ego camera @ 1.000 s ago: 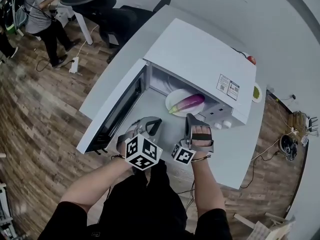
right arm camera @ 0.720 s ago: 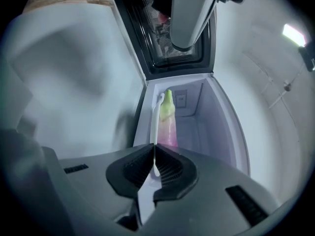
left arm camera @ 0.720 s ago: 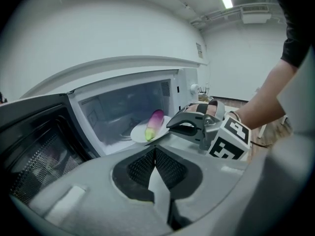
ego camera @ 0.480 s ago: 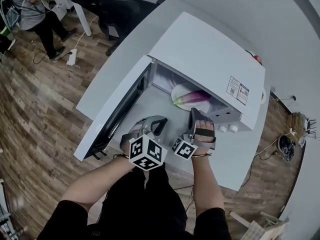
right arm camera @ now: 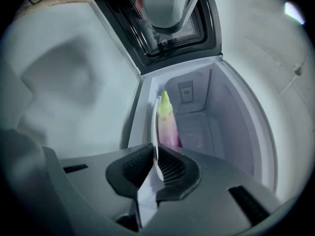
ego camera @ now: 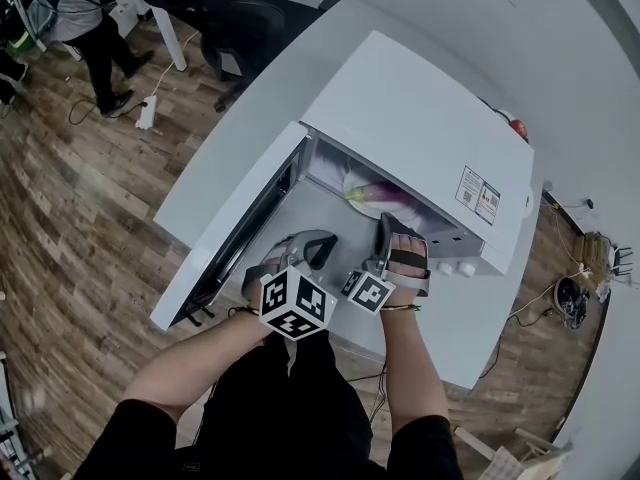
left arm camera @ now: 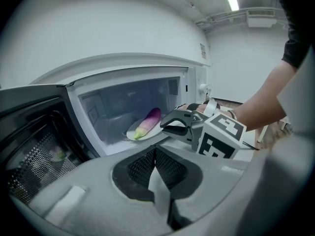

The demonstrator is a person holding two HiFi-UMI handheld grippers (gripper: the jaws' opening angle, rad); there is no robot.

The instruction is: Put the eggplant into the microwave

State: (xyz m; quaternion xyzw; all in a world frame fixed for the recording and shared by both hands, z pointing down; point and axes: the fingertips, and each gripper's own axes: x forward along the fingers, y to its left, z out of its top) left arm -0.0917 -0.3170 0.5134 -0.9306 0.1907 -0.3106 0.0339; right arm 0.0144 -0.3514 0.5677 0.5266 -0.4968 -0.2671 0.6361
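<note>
One eggplant (ego camera: 385, 192) lay on a plate (right arm camera: 156, 132) just inside the microwave (ego camera: 420, 118), at twelve o'clock from the right gripper (right arm camera: 156, 163), which was clamped on the plate's near rim. Insertion looked nearly finished; the next move called for sliding deeper, setting down and releasing. At nine o'clock, the left gripper (left arm camera: 155, 154) was clenched and empty.

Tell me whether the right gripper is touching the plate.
Touching. The right gripper view shows the right gripper with jaws closed on the rim of the plate.
</note>
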